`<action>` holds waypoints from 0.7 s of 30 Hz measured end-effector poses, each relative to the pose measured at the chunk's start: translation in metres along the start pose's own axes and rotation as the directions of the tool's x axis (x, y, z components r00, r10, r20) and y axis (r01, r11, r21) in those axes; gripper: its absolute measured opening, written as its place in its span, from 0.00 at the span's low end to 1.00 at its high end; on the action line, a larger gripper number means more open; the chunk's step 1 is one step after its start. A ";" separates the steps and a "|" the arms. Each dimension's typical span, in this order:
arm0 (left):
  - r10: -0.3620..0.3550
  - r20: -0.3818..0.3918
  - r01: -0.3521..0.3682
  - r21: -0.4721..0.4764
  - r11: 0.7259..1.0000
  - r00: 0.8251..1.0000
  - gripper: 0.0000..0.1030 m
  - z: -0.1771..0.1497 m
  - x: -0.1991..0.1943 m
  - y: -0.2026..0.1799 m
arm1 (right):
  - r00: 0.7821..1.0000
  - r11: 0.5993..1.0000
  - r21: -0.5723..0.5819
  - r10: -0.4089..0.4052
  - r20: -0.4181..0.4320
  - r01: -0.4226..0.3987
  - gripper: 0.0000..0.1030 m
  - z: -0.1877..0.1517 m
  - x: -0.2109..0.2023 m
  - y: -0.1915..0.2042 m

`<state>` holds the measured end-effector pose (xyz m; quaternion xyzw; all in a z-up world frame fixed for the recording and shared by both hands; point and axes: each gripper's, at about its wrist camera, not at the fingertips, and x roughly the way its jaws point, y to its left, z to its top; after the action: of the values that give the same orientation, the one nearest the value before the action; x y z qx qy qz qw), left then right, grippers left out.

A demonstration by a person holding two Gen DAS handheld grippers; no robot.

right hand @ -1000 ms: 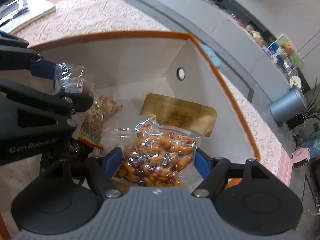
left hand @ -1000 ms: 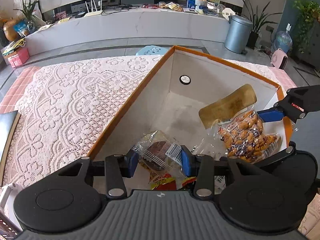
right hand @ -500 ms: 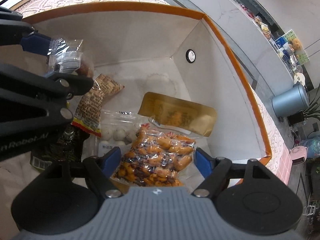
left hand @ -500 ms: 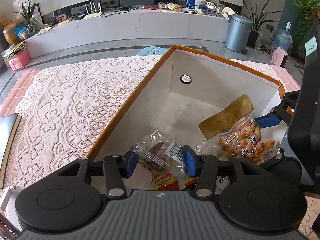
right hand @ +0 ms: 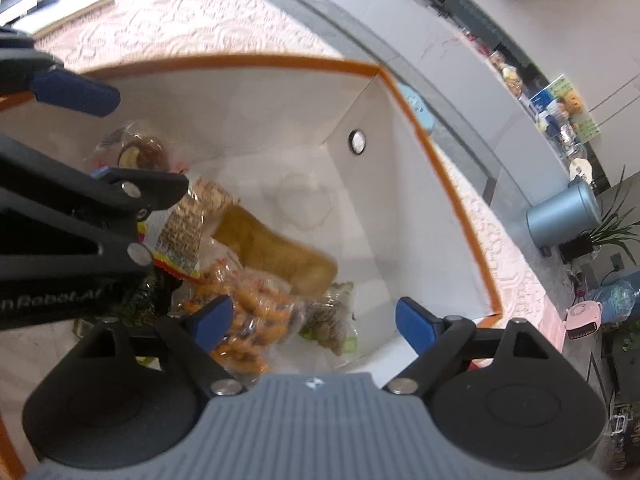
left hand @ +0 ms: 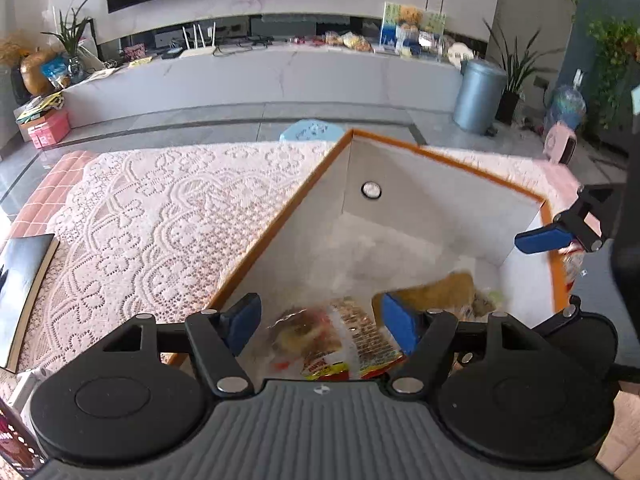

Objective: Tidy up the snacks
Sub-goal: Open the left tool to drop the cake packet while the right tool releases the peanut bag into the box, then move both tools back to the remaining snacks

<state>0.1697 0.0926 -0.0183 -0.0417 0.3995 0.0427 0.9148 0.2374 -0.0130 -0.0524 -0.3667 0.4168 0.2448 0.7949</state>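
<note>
A: Both tongs hang over the orange-rimmed box (right hand: 436, 168). The left gripper (left hand: 320, 326) has just been opening; its jaws stand wide and the pads press on nothing. The clear pack with the brown cake (right hand: 140, 152) lies loose on the floor of the box below it.

B: And the right gripper (right hand: 312, 320)?

A: It has just been opening too. Its jaws are wide and hold nothing. The bag of orange snacks (right hand: 248, 316) lies under its left finger, more to that side than between the two pads.

B: So the snacks are inside the box?

A: Yes, those in view. There are also a flat tan pouch (right hand: 280, 248) and a long printed packet with a red and yellow end (left hand: 352, 344). They overlap in the near part of the box; the far corner is bare.

B: Which hand is nearer to what?

A: The printed packet lies straight below the left tongs, its long axis running away from the camera, roughly along the fingers. The tan pouch lies slanted, from the left gripper toward the right wall, nearer to the right one. The next move is probably to lift both tongs out, and nothing seems to block them.
</note>
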 end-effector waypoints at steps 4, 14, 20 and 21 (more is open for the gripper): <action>0.007 0.099 -0.002 -0.046 0.999 0.995 0.82 0.001 -0.019 0.001 | 0.997 0.998 0.055 -0.013 0.080 0.008 0.83 -0.008 -0.021 -0.004; -0.015 0.213 0.028 -0.061 0.998 0.977 0.84 0.002 -0.058 -0.009 | 0.957 0.975 0.217 -0.104 0.270 0.045 0.83 -0.045 -0.079 -0.014; -0.067 0.272 0.080 -0.034 0.996 0.960 0.84 -0.009 -0.079 -0.029 | 0.919 0.926 0.364 -0.225 0.323 0.099 0.83 -0.088 -0.101 -0.026; -0.075 0.278 0.087 -0.030 0.996 0.958 0.84 -0.010 -0.081 -0.032 | 0.915 0.914 0.393 -0.238 0.326 0.098 0.83 -0.096 -0.103 -0.028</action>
<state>0.1107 0.0562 0.0359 -0.0707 0.2649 0.0190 0.9615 0.1559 -0.1146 0.0081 -0.1937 0.2657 0.1556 0.9315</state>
